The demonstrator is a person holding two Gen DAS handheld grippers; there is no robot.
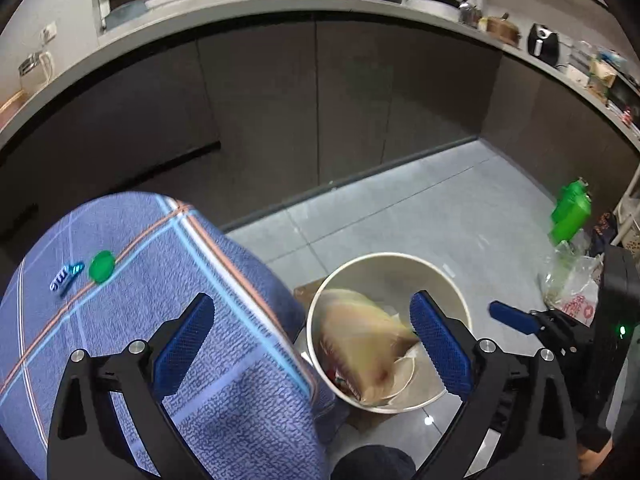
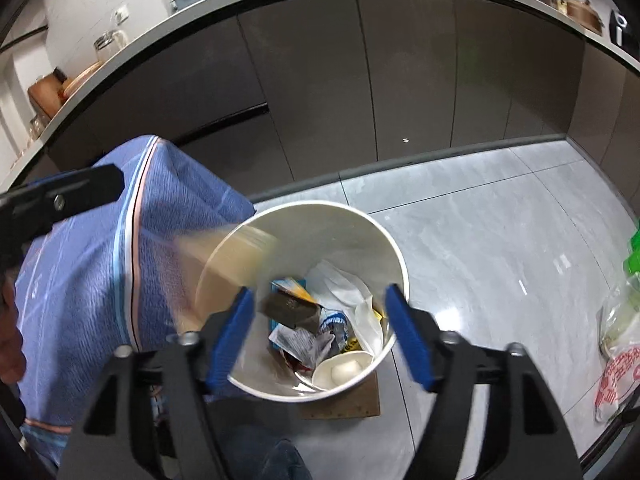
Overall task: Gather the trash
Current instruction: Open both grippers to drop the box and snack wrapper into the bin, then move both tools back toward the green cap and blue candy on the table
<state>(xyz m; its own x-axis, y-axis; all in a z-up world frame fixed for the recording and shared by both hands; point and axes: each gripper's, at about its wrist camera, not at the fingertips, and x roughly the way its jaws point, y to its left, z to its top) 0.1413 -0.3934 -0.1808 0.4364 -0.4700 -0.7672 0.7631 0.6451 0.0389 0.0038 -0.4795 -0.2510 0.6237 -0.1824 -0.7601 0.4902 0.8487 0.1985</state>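
Observation:
A white round trash bin [image 1: 452,284] [image 2: 394,256] stands on the floor beside a table draped in a blue plaid cloth [image 1: 152,280] [image 2: 80,280]. A blurred tan bag [image 1: 360,344] [image 2: 224,256] is in mid-air at the bin's mouth, held by neither gripper. Wrappers, a dark block [image 2: 292,308] and a white cup [image 2: 340,368] lie in the bin. My left gripper [image 1: 312,344] is open over the cloth edge and bin. My right gripper [image 2: 320,336] is open above the bin. A green cap [image 1: 101,266] and a blue wrapper [image 1: 66,278] lie on the cloth.
Dark cabinets under a long countertop [image 1: 280,4] with kitchenware run along the back. A green bottle [image 1: 570,210] and plastic bags [image 1: 572,284] [image 2: 620,344] sit on the grey tile floor at right. A cardboard piece [image 2: 344,404] lies under the bin.

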